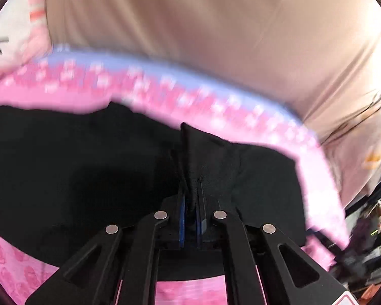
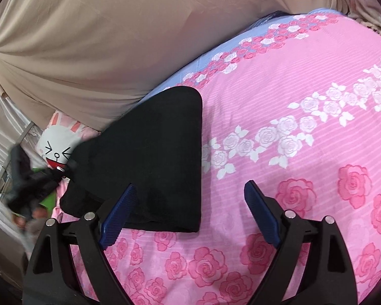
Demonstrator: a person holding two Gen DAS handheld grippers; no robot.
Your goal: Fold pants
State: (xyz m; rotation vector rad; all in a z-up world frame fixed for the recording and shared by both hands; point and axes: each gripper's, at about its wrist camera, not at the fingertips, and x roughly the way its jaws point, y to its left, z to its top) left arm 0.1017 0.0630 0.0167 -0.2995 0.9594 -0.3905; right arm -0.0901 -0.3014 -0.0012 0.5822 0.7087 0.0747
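The black pants [image 2: 152,157] are lying on a bed, on a pink bedspread [image 2: 292,81] with roses on it. In the right wrist view they are sitting at about 9 o'clock from the middle, folded into a neat flat block with a straight edge on the right side. A bunny pillow [image 2: 57,142] is peeking out at 9 o'clock, just beside the pants, and a big tan cover [image 2: 89,38] is filling the top from 10 to 12 o'clock.

The left hand-held gripper [image 1: 190,198] is squeezing a bunch of the black cloth between its fingers, and the cloth is rising up in a little peak toward 12 o'clock. The left view is blurry, so I can only guess that this is a corner or an edge of the pants.

The right hand-held gripper [image 2: 190,203] is holding nothing, with its blue pads [image 2: 261,216] wide apart. Its left pad is hovering over the near end of the pants and its right pad is over the bare bedspread.

The pants are looking soft, light and floppy. They are not going to break, but they are going to sag and slide if only one spot is pinched. It is best to be grabbing them at an edge or a corner, through all the layers, so the fold is staying together.
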